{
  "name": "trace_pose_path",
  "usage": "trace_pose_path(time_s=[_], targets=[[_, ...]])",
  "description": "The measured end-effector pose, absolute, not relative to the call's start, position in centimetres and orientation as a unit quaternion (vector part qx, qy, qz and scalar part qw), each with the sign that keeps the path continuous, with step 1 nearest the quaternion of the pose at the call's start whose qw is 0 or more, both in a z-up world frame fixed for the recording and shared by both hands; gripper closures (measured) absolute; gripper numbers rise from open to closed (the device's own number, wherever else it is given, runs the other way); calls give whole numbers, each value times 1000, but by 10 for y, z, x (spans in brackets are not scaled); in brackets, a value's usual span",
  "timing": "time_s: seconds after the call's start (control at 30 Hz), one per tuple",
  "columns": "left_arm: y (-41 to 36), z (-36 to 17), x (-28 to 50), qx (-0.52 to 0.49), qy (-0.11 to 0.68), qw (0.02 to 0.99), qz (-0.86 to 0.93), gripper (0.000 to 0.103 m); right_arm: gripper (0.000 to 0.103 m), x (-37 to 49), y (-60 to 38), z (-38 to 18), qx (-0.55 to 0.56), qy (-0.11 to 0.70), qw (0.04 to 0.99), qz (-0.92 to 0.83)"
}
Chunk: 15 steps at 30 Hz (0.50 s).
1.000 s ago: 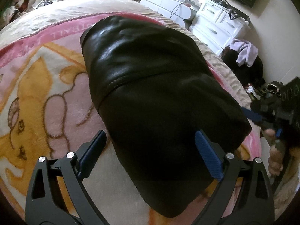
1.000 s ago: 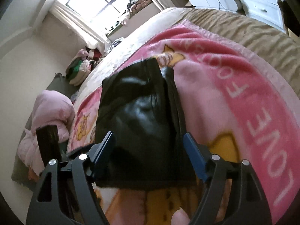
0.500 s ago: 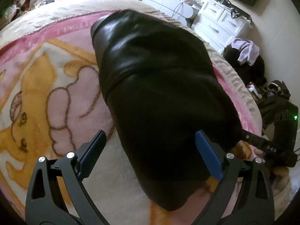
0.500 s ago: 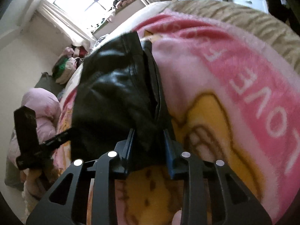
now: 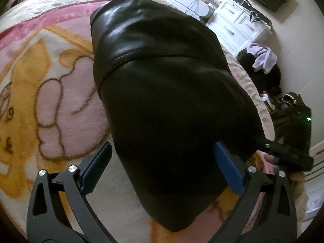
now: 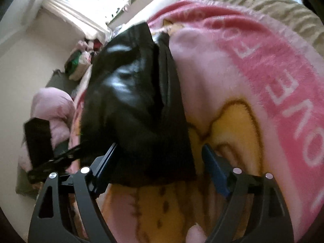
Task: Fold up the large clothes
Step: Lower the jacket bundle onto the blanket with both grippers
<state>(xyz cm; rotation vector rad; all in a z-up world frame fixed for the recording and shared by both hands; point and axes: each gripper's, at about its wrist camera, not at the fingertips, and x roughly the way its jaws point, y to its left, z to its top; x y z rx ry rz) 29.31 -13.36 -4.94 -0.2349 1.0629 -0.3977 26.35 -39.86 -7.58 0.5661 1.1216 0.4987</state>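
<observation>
A folded black leather garment point(image 5: 162, 93) lies on the pink and yellow cartoon blanket point(image 5: 50, 85) on the bed. My left gripper point(image 5: 162, 166) is open, its blue fingers straddling the garment's near end. In the right wrist view the same garment point(image 6: 133, 105) lies ahead. My right gripper point(image 6: 160, 168) is open, fingers either side of the garment's near edge. The right gripper also shows in the left wrist view point(image 5: 283, 154) at the garment's right edge.
White drawers point(image 5: 239, 26) and a pile of clothes point(image 5: 263, 60) stand on the floor beyond the bed's right side. A window point(image 6: 97, 2) and pink bedding point(image 6: 50, 109) lie to the left in the right wrist view. The blanket point(image 6: 253, 85) spreads to the right.
My right gripper was shut on the garment's edge half a second ago and has now opened. The garment has shifted slightly right in the left wrist view. The left gripper stays open.
</observation>
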Motion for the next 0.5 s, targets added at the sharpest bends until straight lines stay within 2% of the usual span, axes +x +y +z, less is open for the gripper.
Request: trace_pose_path(time_s=[0.07, 0.1, 0.5], targets=[[-134, -50, 294, -104, 505, 836, -186, 10, 44, 264, -397, -86, 294, 518, 765, 244], [-133, -49, 293, -100, 505, 837, -185, 10, 46, 261, -395, -86, 296, 516, 766, 244], [-104, -34, 287, -54, 494, 854, -153, 10, 48, 195, -319, -67, 280, 495, 798, 200]])
